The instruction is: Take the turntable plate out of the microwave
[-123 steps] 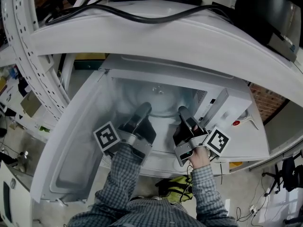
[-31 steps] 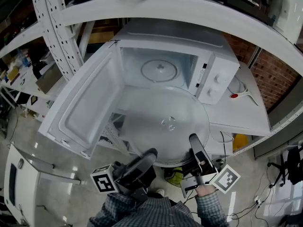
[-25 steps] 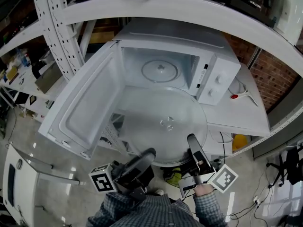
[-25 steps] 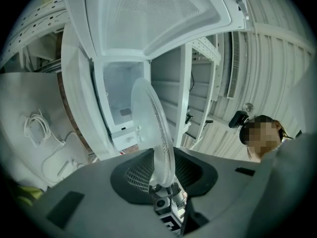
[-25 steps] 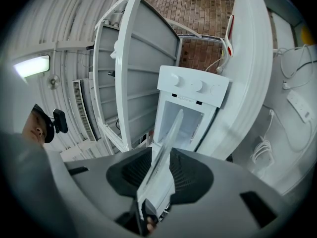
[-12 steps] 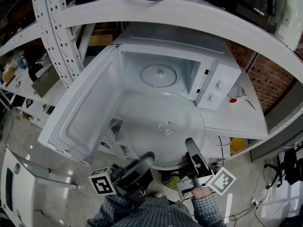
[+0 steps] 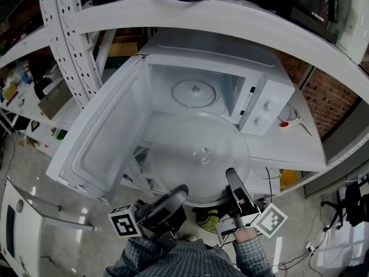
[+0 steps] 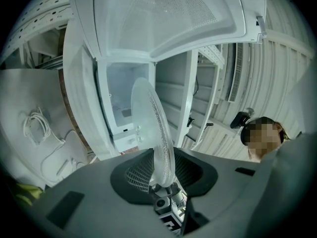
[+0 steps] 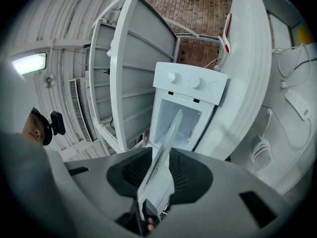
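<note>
Both grippers have come out of the microwave (image 7: 265,100) cavity, where they were reaching a few seconds ago, and the turntable plate (image 7: 199,152) has come out with them. Over the last second almost nothing shifts.

The glass disc now hangs in the air in front of the open cavity, roughly level and clear of the door (image 7: 95,137), which stands swung wide to the left. The left gripper (image 7: 174,196) has its jaws pinching the plate's near rim, with the glass edge running straight between the dark pads in the left gripper view. The right gripper (image 7: 232,180) pinches the same near rim further right, and its own view shows the same clamp. By my reading the removal itself is done, and what remains is finding a place to set the plate down.

A round shape shows on the cavity floor (image 7: 195,91); I cannot tell what it is.

The microwave stands on a white shelf (image 7: 291,149), with a small red-tipped item (image 7: 283,123) near its right side. A second shelf (image 7: 230,16) arches overhead, a perforated upright (image 7: 60,33) rises at the left, and a brick wall (image 7: 334,94) lies behind on the right.
</note>
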Demonstrator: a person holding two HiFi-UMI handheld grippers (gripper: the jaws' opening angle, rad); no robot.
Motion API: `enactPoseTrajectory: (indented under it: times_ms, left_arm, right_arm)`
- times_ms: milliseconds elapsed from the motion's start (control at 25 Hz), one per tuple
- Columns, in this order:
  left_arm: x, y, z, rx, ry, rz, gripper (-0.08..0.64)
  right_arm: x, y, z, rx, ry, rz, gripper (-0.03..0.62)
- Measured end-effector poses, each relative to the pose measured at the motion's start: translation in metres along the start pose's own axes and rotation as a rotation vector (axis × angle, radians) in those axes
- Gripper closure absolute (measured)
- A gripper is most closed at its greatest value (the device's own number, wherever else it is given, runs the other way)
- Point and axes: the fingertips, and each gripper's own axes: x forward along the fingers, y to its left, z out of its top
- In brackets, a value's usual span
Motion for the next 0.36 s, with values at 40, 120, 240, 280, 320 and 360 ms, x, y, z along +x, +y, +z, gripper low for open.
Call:
enactPoseTrajectory:
  times_ms: [40,120,240,280,320,360]
  left_arm:
    - [0.0004,0.0002,0.0002,-0.002,-0.001,0.0,0.454]
    - [0.001,0.0003,0.0007,-0.007,-0.004,-0.001,0.454]
    - [0.0019,0.0007,0.0022,-0.009,-0.008,-0.002,0.454]
    - [0.0022,0.001,0.0026,-0.009,-0.009,-0.003,0.454]
    - [0.0025,0.0014,0.003,-0.009,-0.01,-0.004,0.454]
    - [0.0027,0.0019,0.0033,-0.009,-0.011,-0.005,0.454]
  right_arm:
    - [0.0002,-0.0002,0.0001,0.002,-0.001,0.0,0.483]
    - [0.0004,-0.0008,0.0004,0.003,-0.001,-0.001,0.483]
    - [0.0019,-0.0012,0.0011,0.002,0.0,0.0,0.483]
    - [0.0025,-0.0015,0.0014,0.001,0.001,0.0,0.483]
    - [0.0031,-0.0018,0.0017,0.0,0.002,0.0,0.483]
    - [0.0037,-0.0022,0.0021,-0.001,0.002,0.0,0.483]
